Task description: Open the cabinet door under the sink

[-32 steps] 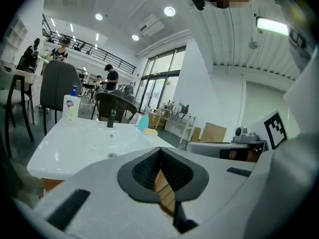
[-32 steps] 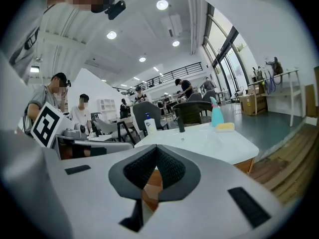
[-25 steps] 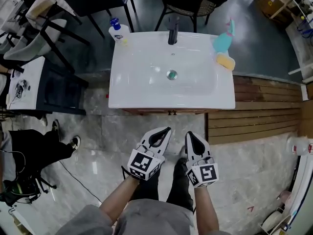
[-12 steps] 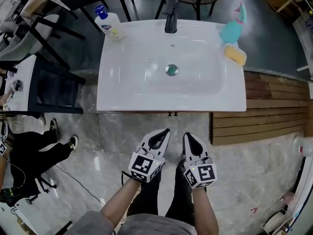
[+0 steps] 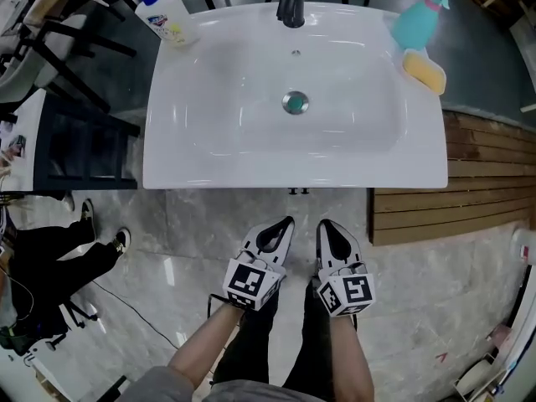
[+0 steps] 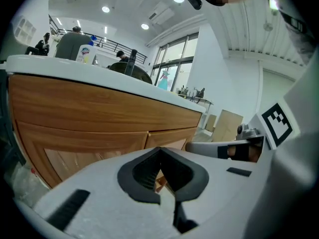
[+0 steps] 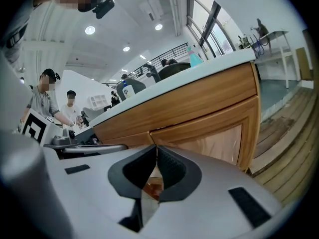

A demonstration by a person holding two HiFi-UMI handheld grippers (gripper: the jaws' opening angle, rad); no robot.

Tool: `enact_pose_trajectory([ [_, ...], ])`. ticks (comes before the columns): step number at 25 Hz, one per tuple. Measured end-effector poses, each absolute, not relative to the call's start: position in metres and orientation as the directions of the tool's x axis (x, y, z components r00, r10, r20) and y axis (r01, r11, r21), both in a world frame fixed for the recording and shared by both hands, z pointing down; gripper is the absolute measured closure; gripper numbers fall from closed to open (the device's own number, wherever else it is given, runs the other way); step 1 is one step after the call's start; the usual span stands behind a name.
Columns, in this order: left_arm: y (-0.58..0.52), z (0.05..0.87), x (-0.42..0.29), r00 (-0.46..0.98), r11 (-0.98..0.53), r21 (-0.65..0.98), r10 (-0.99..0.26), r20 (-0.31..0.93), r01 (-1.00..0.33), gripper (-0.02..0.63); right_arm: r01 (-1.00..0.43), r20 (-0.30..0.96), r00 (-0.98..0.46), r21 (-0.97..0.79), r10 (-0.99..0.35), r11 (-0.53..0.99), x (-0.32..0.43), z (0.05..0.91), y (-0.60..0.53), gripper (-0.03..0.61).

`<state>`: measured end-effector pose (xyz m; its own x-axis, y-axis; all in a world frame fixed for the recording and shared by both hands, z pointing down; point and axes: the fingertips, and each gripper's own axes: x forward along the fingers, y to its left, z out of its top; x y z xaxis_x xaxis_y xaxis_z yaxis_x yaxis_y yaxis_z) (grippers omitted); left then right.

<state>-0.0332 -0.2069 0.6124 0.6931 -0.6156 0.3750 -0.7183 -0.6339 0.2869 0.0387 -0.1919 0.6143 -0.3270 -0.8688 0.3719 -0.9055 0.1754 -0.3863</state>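
Grey marble floor lies under us, with a wooden deck along its right side. A white sink fills the upper part of the head view. It has a black faucet at the middle of its far edge and a soap bottle at its far left corner. A teal spray bottle and a yellow sponge sit at its far right corner.

We hold the left gripper and the right gripper side by side. Both are just short of the sink's near edge and point at the cabinet. Each has its jaws pressed together on nothing.

The wooden cabinet door under the sink is closed. Neither gripper touches it, and two small dark handles peek out below the near edge.
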Motion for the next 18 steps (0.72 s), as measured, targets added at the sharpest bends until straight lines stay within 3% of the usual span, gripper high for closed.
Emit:
enact_pose_trajectory([
  [6, -0.211, 0.634, -0.030, 0.691, -0.634, 0.280, -0.625, 0.364, -0.721, 0.606, -0.885, 0.387, -0.345, -0.438, -0.855, 0.159, 0.035, 0.651, -0.199, 0.562],
  [11, -0.216, 0.646, -0.033, 0.679, -0.624, 0.274, -0.633, 0.371, -0.732, 0.606, -0.865, 0.420, -0.358, -0.485, -0.834, 0.127, 0.032, 0.696, -0.215, 0.502],
  [18, -0.215, 0.664, -0.034, 0.685, -0.622, 0.292, -0.625, 0.374, -0.727, 0.606, -0.829, 0.441, -0.346, -0.558, -0.828, 0.049, 0.031, 0.750, -0.236, 0.476],
])
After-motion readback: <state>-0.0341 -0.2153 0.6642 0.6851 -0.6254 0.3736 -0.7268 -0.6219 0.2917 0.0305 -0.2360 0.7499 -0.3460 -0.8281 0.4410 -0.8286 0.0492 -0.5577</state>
